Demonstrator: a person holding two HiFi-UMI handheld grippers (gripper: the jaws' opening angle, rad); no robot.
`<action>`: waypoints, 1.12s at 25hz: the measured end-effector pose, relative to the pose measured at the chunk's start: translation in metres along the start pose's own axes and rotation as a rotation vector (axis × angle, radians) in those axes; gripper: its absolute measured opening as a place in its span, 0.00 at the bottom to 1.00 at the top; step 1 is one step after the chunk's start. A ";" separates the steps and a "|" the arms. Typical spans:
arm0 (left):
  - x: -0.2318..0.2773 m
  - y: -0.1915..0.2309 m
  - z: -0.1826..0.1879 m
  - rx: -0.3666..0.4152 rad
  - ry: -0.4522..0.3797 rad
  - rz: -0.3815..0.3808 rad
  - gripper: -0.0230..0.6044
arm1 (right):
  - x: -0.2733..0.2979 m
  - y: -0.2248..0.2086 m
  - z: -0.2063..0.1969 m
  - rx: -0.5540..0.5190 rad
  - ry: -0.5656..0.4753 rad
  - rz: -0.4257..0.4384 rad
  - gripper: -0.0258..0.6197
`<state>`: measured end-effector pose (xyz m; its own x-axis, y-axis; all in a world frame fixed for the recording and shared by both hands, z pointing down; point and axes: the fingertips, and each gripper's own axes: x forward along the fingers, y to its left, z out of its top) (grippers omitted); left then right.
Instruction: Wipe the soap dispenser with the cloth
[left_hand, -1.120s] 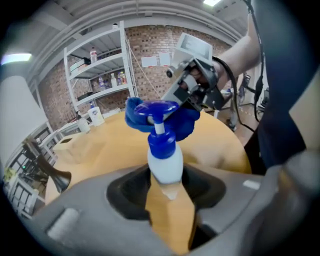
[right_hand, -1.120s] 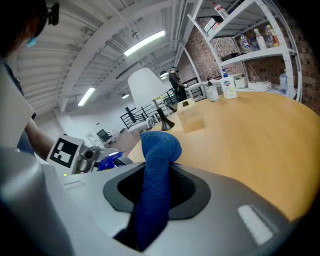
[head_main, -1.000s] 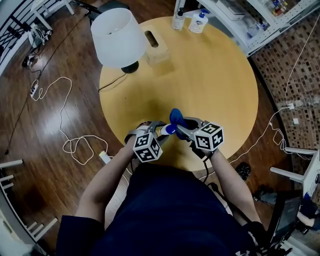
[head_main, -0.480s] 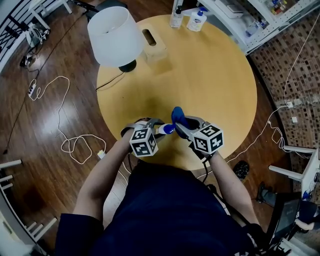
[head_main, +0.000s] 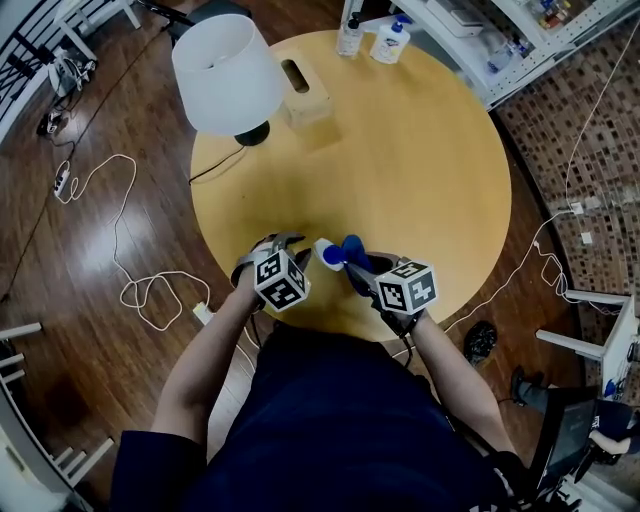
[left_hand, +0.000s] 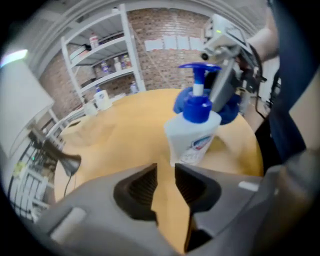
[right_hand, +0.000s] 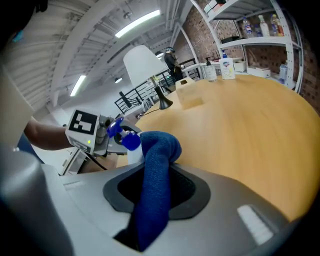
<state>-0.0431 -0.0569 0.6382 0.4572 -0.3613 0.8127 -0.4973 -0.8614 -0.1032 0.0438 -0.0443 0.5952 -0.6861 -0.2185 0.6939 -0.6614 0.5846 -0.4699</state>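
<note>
Got the soap dispenser (head_main: 328, 253) standing upright on the worktop (head_main: 430, 150), close to the near edge, right between the two tools. Sits just past the tips of the left tool (left_hand: 166, 175), not between them. Just finished clamping that one down: squeezed together to a sliver of gap, with nothing in there but bare worktop showing through.

Over on the right tool (right_hand: 159, 172), clenched on the blue cloth (right_hand: 152, 200), with the folded top poking out past the tips and pushed up beside the dispenser's blue pump. Can't tell if cloth and pump actually touch.

As for the hands: both reaching in from the near edge, left hand (head_main: 250, 278) and right hand (head_main: 408, 318) tucked under the marker cubes (head_main: 280, 280). Both tools angled down toward the worktop and aimed inward at the dispenser from either side.

Farther back, a white lamp (head_main: 225, 72) by the far-left edge.
</note>
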 end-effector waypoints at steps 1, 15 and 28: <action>-0.003 0.000 -0.001 -0.092 -0.021 0.009 0.22 | -0.002 -0.003 -0.003 0.025 -0.011 -0.007 0.20; -0.044 -0.032 0.052 -0.750 -0.361 -0.231 0.35 | 0.001 0.022 0.023 0.183 -0.160 0.184 0.20; -0.044 -0.024 0.054 -0.783 -0.373 -0.268 0.38 | -0.002 0.022 0.040 0.106 -0.198 0.147 0.20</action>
<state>-0.0117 -0.0391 0.5740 0.7709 -0.3932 0.5012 -0.6369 -0.4931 0.5927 0.0188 -0.0624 0.5621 -0.8161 -0.2918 0.4989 -0.5713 0.5385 -0.6195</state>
